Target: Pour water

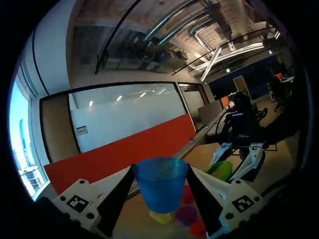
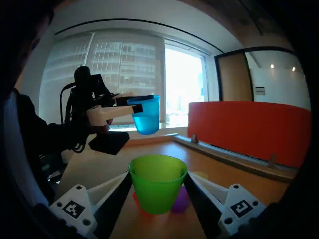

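Left tongs (image 1: 160,170) pinch a translucent blue plastic cup (image 1: 161,189), right tongs (image 2: 158,177) a bright green plastic cup (image 2: 158,191); bring the blue lip over the green rim, tilt slowly.

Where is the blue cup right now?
The blue cup is gripped by the left tool, low in the middle of the left gripper view. In the right gripper view it hangs above and left of the green cup.
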The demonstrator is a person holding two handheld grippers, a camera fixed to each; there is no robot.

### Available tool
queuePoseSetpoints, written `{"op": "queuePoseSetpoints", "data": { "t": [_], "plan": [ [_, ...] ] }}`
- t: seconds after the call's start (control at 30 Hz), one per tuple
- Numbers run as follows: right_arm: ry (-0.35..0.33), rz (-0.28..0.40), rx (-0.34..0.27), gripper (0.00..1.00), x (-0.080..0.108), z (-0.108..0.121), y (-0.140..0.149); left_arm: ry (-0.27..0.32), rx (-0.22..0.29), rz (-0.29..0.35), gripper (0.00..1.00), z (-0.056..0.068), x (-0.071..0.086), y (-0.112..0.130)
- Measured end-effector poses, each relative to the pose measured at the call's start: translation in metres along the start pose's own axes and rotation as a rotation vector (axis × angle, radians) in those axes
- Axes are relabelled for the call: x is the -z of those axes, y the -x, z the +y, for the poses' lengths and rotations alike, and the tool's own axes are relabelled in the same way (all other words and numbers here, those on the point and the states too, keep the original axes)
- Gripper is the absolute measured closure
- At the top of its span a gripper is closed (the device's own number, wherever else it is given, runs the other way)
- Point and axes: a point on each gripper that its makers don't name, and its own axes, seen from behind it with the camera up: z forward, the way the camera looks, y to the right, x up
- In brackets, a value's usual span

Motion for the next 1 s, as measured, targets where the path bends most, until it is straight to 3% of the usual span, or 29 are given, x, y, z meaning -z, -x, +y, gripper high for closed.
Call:
{"op": "queuePoseSetpoints", "data": {
  "t": [0.7,1.0],
  "plan": [
    [-0.087,-0.01,0.013,0.09,-0.021,-0.035,-0.002,0.028,-0.263,0.017,0.11,0.013,-0.007,-0.018],
    [-0.118,-0.015,0.018,0.09,-0.027,-0.042,-0.003,0.047,-0.348,0.045,0.11,0.022,-0.01,-0.026]
  ]
}}
